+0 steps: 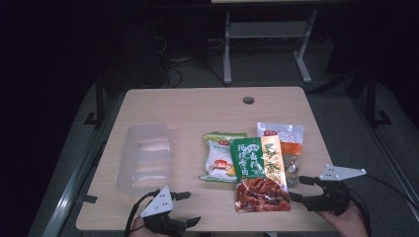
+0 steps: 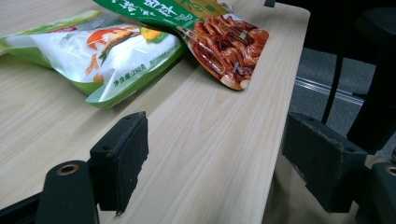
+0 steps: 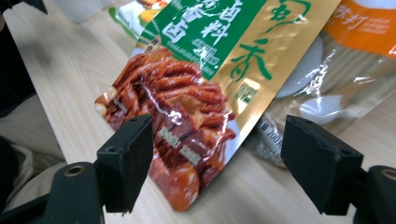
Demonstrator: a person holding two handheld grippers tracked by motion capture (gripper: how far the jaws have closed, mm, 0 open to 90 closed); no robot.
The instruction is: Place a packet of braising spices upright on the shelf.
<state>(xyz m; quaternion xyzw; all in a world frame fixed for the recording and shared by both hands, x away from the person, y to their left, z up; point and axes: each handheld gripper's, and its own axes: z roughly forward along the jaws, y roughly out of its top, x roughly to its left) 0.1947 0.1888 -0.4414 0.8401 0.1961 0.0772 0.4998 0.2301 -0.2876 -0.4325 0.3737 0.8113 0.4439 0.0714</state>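
**A:** Right gripper [image 1: 300, 189] sits at the near right edge of the table [image 1: 197, 106], jaws spread wide, nothing between the pads.

**B:** And what's in front of it?

**A:** The green-and-gold snack packet [image 1: 259, 173] with the red food pictured on its lower half. It lies flat near the front edge, just beside the open jaws. In the right gripper view its near corner [image 3: 187, 140] sits in line with the gap, but the pads aren't touching it.

**B:** Anything under it?

**A:** It overlaps the white-and-green bag [image 1: 221, 157] on its left and a clear packet with an orange label [image 1: 289, 143] on its right.

**B:** Left gripper?

**A:** Left gripper [image 1: 190, 207] is low at the front edge, jaws also apart, over bare wood. Its own view looks across the table to both packets, well apart from its pads.

**B:** And on the far left?

**A:** A clear plastic tray [image 1: 144, 158], off to the left of the packets.
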